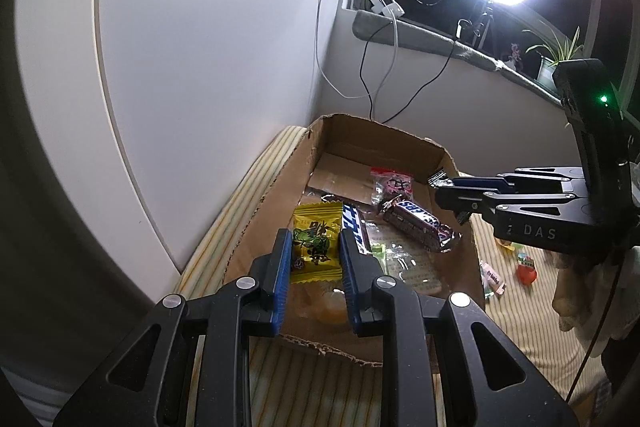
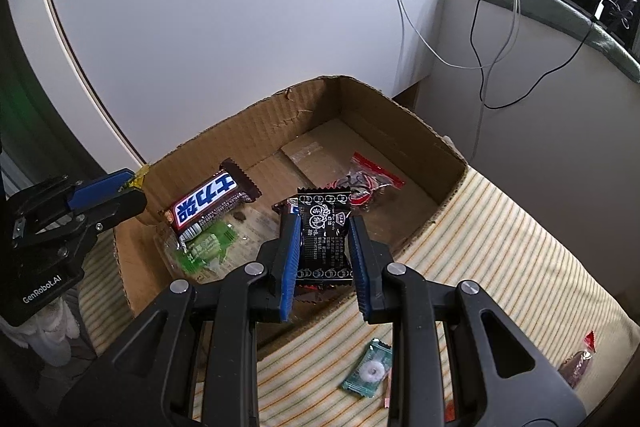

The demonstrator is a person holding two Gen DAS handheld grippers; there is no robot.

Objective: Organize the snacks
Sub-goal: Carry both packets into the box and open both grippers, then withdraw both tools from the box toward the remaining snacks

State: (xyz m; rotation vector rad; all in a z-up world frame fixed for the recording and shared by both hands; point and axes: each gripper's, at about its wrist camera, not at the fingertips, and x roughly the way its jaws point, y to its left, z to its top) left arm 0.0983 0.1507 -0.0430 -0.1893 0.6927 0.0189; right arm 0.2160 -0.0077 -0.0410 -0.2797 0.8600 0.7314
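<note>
My left gripper (image 1: pixel 314 247) is shut on a yellow candy packet (image 1: pixel 316 247) and holds it over the near end of the open cardboard box (image 1: pixel 276 215). My right gripper (image 2: pixel 325 233) is shut on a black candy packet (image 2: pixel 325 239) above the box's (image 2: pixel 400 115) near right edge. Inside the box lie a brown Snickers bar (image 1: pixel 416 221), also in the right wrist view (image 2: pixel 212 201), a red-and-clear packet (image 2: pixel 370 183), a green packet (image 2: pixel 206 247) and a clear jelly cup (image 1: pixel 328 307). The right gripper shows in the left view (image 1: pixel 442 183), the left one in the right view (image 2: pixel 132 187).
The box sits on a striped yellow cloth (image 2: pixel 500 247). Loose sweets lie on the cloth: a green mint packet (image 2: pixel 370 371), a dark red sweet (image 2: pixel 576 367), a red item (image 1: pixel 526 271) and a pink packet (image 1: pixel 494 277). White wall and hanging cables (image 1: pixel 364 67) stand behind.
</note>
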